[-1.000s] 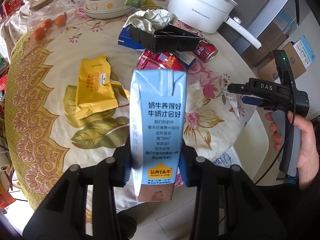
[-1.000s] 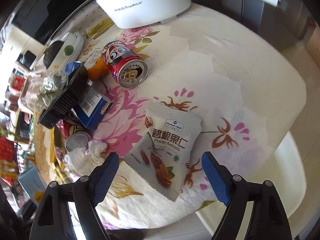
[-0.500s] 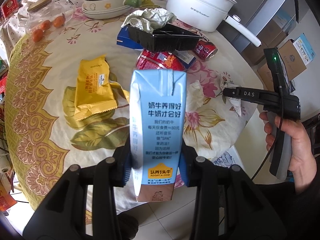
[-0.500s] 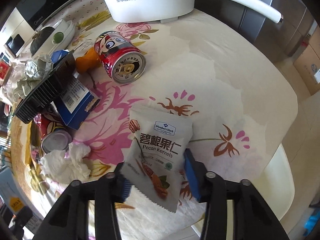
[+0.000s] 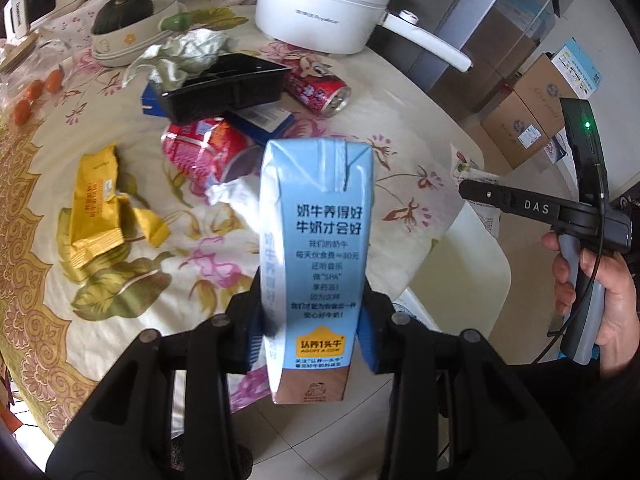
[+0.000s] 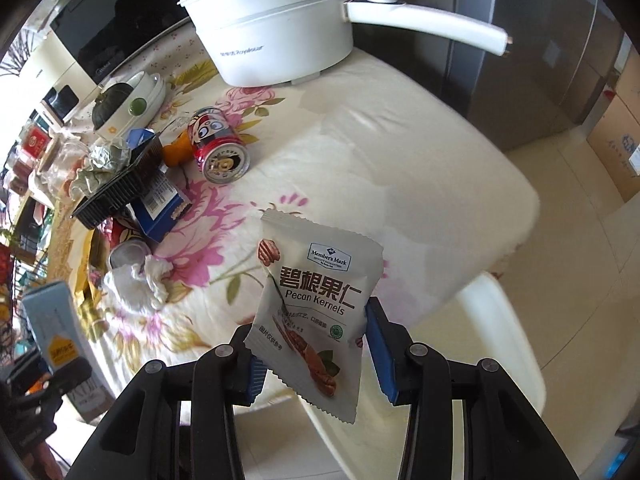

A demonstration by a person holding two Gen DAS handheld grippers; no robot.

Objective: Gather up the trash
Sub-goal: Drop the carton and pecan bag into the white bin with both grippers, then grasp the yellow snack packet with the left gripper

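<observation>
— What's the setting?
— A round tabletop (image 5: 404, 92) under a cream cloth printed with pink flowers and gold leaves, tiled floor below its edge, cardboard boxes (image 5: 532, 112) at the far right of the left wrist view.

— Run across it, left to right.
— In that view: small orange fruits at the left edge, a yellow snack wrapper (image 5: 96, 208), a crushed red packet (image 5: 204, 152) with a crumpled white tissue (image 5: 232, 196) just beside it, a black plastic tray (image 5: 224, 84) holding crumpled paper and resting on a blue box, a red drink can (image 5: 316, 92) lying on its side, and a white electric pot (image 5: 324, 12) in the upper middle.

— And the left tongs (image 5: 310, 336)?
— Clamped on a pale blue milk carton (image 5: 320, 248), upright, held off the tabletop at centre frame.

— The right tongs (image 6: 314, 352)?
— Their jaws have just been closing; the blue pads now pinch a white pecan kernel packet (image 6: 316, 308), lifted clear of the cloth near the tabletop's lower edge. A hand (image 5: 612, 300) grips the handle at the far right of the left wrist view.
</observation>
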